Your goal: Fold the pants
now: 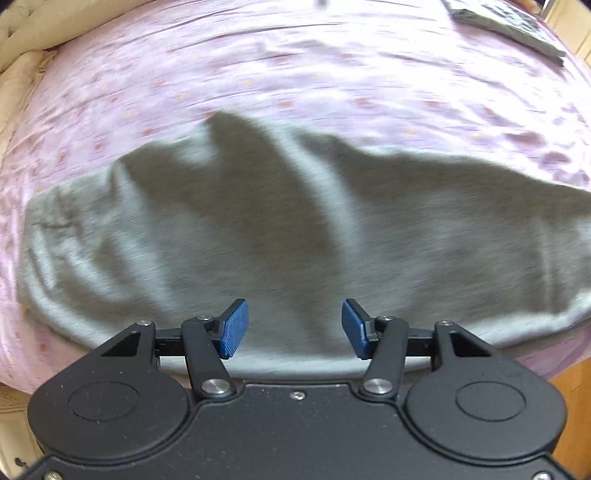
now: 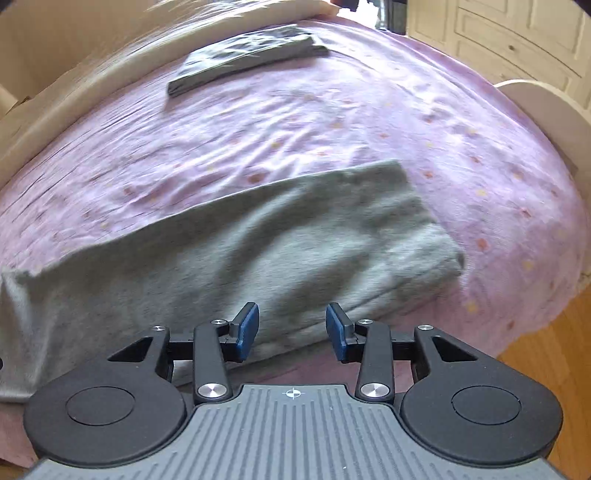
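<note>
Light grey pants (image 1: 258,236) lie flat across the near part of a pink bed sheet (image 1: 295,74). My left gripper (image 1: 294,328) is open and empty, hovering above the pants near their front edge. In the right wrist view the same grey pants (image 2: 240,254) stretch from the lower left to a squared end at the right. My right gripper (image 2: 291,330) is open and empty, above the pants' near edge. Both views are blurred by motion.
A folded dark grey garment (image 2: 247,55) lies at the far side of the bed; it also shows in the left wrist view (image 1: 509,26). A beige duvet (image 2: 92,66) is bunched along the far left. Wooden floor (image 2: 546,369) and a white bed end (image 2: 546,110) are at the right.
</note>
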A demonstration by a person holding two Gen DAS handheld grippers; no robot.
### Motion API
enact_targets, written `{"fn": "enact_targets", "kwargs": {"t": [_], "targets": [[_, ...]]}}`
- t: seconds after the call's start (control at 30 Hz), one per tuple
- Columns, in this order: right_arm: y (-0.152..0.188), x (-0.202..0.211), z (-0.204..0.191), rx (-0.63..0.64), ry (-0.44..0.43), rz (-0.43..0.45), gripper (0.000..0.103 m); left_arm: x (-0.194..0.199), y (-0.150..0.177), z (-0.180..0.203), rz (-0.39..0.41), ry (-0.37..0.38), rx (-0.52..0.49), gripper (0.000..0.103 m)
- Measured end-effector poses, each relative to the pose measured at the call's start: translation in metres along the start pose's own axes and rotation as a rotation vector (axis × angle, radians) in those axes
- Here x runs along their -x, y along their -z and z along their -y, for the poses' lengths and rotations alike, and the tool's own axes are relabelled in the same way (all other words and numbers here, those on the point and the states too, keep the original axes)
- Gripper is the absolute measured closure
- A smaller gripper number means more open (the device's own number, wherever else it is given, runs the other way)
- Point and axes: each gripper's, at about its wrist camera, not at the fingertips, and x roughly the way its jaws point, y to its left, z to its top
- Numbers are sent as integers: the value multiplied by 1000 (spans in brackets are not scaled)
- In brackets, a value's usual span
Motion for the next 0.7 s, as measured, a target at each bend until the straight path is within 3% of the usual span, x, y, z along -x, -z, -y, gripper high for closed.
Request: {"fn": "enact_targets", "kwargs": {"t": [0.17, 0.43, 0.6, 0.7], "targets": [[-10, 0, 63, -98, -1, 0, 62, -9, -18, 82, 20, 41, -79, 44], [-30, -29, 117, -199, -73, -66, 54, -28, -47, 188, 31, 40, -200, 43], [-35, -48, 131, -226, -132, -154, 52, -43, -68, 209, 11, 14, -191, 43], [-34, -40, 136, -288, -149, -156, 52, -54, -85, 214, -16, -10, -179, 43]]}}
